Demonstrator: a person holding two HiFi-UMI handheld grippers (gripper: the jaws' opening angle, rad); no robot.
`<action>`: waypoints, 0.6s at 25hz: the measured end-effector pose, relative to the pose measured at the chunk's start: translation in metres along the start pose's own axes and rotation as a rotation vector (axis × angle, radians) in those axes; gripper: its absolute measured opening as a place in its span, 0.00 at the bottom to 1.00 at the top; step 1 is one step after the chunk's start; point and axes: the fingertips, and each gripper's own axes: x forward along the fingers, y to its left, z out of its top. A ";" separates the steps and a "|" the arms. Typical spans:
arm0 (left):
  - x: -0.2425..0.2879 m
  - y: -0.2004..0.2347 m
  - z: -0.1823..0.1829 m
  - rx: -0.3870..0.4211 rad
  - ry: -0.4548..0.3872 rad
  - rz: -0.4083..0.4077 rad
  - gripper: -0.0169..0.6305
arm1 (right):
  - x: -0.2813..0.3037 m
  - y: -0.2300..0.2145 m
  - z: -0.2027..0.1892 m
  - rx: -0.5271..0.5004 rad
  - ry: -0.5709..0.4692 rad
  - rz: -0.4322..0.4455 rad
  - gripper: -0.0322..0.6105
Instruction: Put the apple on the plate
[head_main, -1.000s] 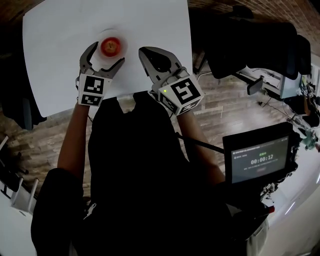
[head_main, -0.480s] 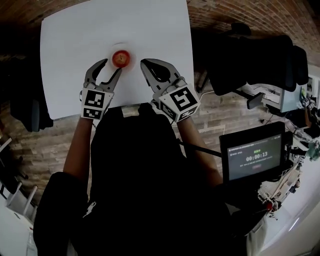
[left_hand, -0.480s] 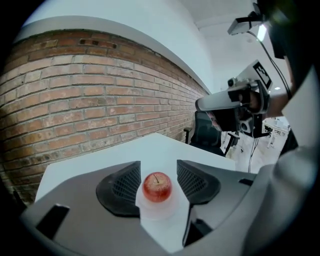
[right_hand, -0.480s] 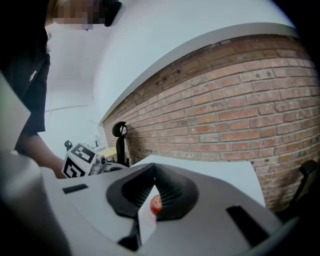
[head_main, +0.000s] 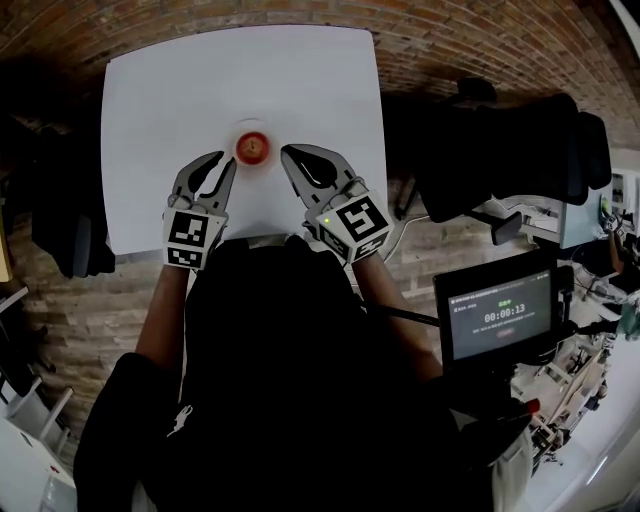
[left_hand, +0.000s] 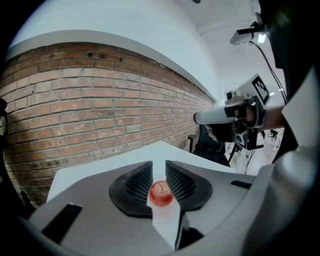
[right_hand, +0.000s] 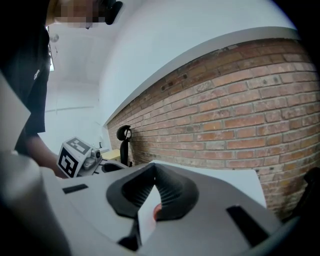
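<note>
Head view shows the apple (head_main: 251, 148) sitting on the small plate (head_main: 253, 125) on the white table (head_main: 180, 90). Your left gripper (head_main: 224, 160), just beside the plate, is closing on nothing, with only a narrow slit between its jaws. Your right gripper (head_main: 290, 152) is closed and empty.

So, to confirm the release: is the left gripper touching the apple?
Apart. Head view shows a gap between the left gripper and the apple; its jaws are closing with nothing between.
</note>
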 end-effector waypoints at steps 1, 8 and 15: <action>-0.002 0.000 0.002 0.003 -0.006 0.003 0.16 | 0.000 0.000 0.000 -0.001 -0.001 0.001 0.05; -0.023 0.007 0.015 -0.001 -0.056 0.042 0.06 | -0.004 0.005 0.018 0.009 -0.053 0.017 0.05; -0.041 0.019 0.032 0.008 -0.106 0.085 0.04 | -0.002 0.006 0.025 -0.035 -0.063 0.020 0.05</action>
